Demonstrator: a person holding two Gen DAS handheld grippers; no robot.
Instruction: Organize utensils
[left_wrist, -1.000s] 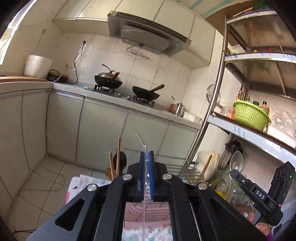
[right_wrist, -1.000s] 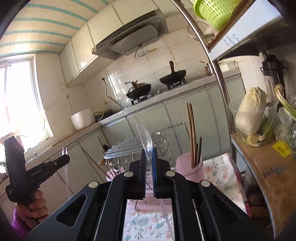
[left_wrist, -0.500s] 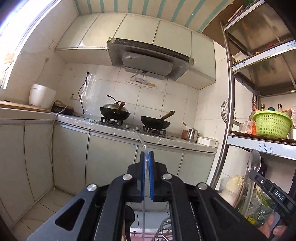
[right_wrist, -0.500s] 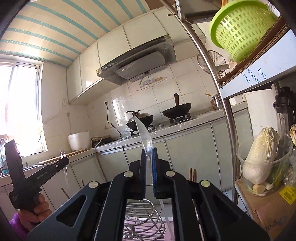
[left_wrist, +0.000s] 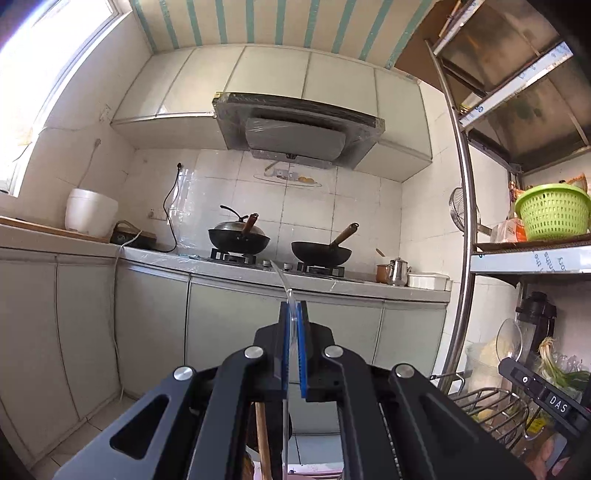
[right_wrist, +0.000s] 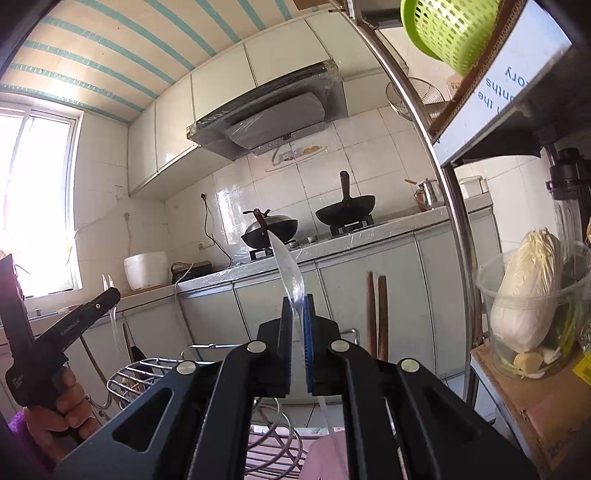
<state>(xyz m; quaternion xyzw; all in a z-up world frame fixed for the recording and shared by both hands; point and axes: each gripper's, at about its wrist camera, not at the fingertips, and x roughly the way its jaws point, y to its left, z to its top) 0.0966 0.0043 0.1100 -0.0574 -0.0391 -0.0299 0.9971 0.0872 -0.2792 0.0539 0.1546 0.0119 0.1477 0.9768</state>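
Both tongs are clamped on clear plastic utensils held upright, the right tongs (right_wrist: 297, 317) with its spoon (right_wrist: 288, 269) above the pink holder (right_wrist: 325, 458), left tongs (left_wrist: 293, 325) gripping a clear utensil (left_wrist: 284, 284).

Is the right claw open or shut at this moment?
Shut. The right claw is closed on a clear plastic spoon; both pads press its handle and the bowl sticks up above them.

I see two black woks (left_wrist: 320, 252) on the stove, a range hood (left_wrist: 295, 127) above them, a white rice cooker (left_wrist: 91, 217) on the counter, a green basket (left_wrist: 553, 211) on the shelf, and a cabbage (right_wrist: 526, 291) in a clear tub.
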